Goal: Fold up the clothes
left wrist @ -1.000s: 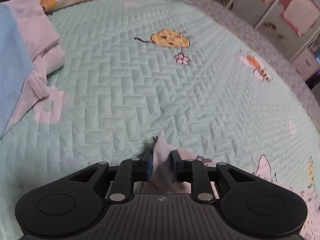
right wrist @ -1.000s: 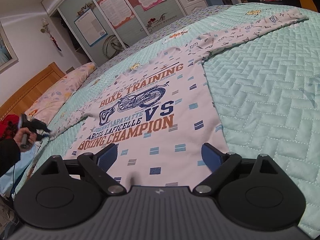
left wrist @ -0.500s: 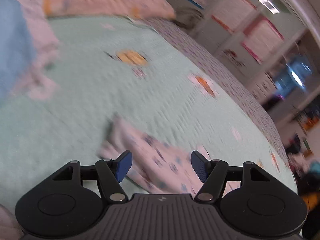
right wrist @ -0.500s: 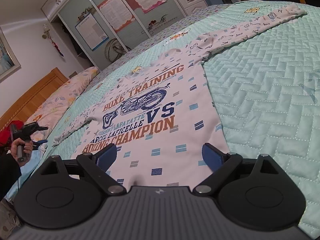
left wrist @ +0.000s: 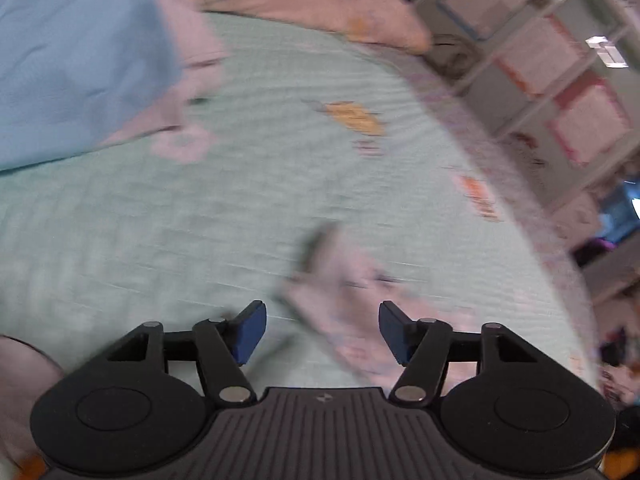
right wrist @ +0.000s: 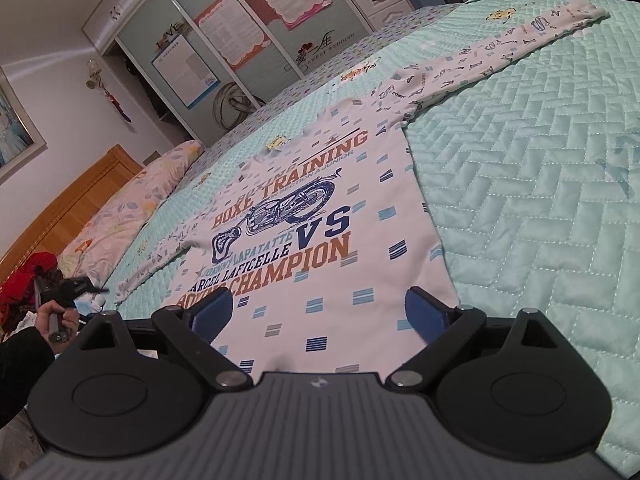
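A white long-sleeved shirt point(right wrist: 312, 216) with a motorcycle print lies spread flat on the mint quilt point(right wrist: 540, 200), both sleeves stretched out. My right gripper point(right wrist: 320, 308) is open just over the shirt's hem, its blue pads apart and pressing on nothing. In the blurred left wrist view the end of the left sleeve point(left wrist: 348, 288) lies on the quilt, below and just ahead of my left gripper point(left wrist: 320, 320). Its jaws are closing slightly, and the pads do not touch the cloth. The right wrist view shows the left gripper point(right wrist: 68, 292) in a hand point(right wrist: 56, 320) at the far left.
A folded blue cloth point(left wrist: 72, 64) and pale pink clothes lie at the left of the bed. A floral pillow point(right wrist: 132, 204) rests against the wooden headboard point(right wrist: 68, 208). Red clothes point(right wrist: 24, 280) are piled beside the bed. Wardrobe doors point(right wrist: 240, 40) stand beyond it.
My left gripper let go of the sleeve end, opened its jaws and drew back from it; the sleeve now lies on the quilt. The right gripper and the shirt body have stayed put.
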Motion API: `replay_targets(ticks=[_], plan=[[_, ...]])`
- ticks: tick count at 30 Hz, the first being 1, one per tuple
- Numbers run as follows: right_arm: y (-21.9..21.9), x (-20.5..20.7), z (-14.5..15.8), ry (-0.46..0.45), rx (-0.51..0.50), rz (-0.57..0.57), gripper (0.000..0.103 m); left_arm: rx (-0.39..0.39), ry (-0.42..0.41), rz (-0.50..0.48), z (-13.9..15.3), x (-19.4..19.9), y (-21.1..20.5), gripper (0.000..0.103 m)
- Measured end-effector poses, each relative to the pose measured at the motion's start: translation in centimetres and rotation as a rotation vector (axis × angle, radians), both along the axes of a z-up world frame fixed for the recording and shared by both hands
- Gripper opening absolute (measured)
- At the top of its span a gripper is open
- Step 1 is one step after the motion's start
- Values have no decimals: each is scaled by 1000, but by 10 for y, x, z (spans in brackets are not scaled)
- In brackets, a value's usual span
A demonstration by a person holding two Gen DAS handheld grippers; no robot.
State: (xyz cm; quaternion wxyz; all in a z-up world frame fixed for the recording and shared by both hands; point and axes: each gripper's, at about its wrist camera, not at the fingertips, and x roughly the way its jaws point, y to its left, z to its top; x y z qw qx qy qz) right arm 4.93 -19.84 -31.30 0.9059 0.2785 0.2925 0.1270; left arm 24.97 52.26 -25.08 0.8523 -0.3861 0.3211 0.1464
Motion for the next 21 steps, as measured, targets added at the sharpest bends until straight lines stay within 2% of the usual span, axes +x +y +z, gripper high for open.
replay_targets(ticks=[2,4,6,7,8,9,11,14,16,17,19,21], plan=[[0,0,0,-1,-2,2,94,-6,-50,-75,12,5,-21,70],[-1,-1,1,-1,2,3,94,48,-64,-135,20,18,-46,75],[-2,0,0,0,6,2,94,105,33,-127,11,37,-58,79],[-2,0,0,0,8,3,94,109,94,-101,-1,40,-55,78],[-2,0,0,1,10,3,94,113,157,-75,-12,43,-52,66],[-3,0,0,1,15,3,94,116,219,-48,-24,46,-49,63],[-5,0,0,1,31,2,94,100,171,-28,-16,32,-47,73],[-8,-1,-1,-1,52,-3,94,179,134,-9,-2,10,-59,74],[-9,-1,-1,-2,62,-5,94,250,107,-10,7,-4,-74,77],[-9,-1,0,-2,69,-6,94,300,94,7,10,-12,-86,84],[-13,-2,1,-3,98,-15,94,390,68,40,7,-28,-117,89],[-22,-3,5,-14,142,-36,93,460,35,11,5,-48,-155,90]])
